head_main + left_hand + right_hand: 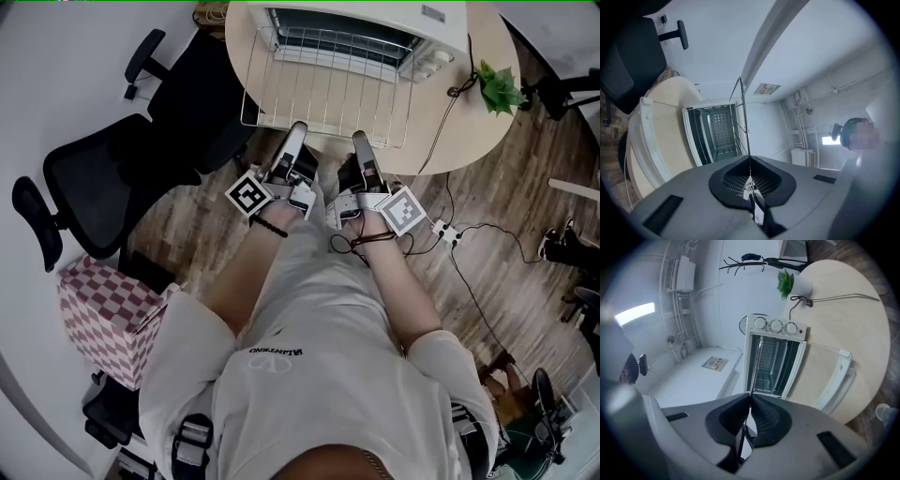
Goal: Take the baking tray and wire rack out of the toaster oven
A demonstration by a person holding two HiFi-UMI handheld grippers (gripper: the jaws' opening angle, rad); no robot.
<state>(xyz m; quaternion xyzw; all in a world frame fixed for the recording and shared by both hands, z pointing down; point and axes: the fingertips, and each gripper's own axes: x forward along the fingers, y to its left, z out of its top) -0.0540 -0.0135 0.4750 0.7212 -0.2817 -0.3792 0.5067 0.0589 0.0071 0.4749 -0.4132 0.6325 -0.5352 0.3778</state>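
Note:
The white toaster oven [366, 33] stands on the round table with its door [834, 376] folded down. The wire rack [323, 98] hangs out in front of it, past the table's near edge. Each gripper pinches the rack's near rim: the left gripper [298, 133] toward the left, the right gripper [361, 142] toward the right. In the left gripper view the wire rack [743, 122] shows edge-on as a thin line that runs up from the shut left gripper [750, 182]. In the right gripper view the right gripper [750, 409] is shut on a rim wire, with the toaster oven [771, 357] beyond. I see no baking tray.
The round table [469, 131] also carries a small potted plant [497, 89] and a cable. A black office chair [112, 178] stands at the left, with a red checkered box [112, 314] on the floor below it. A power strip [442, 231] and cords lie at the right.

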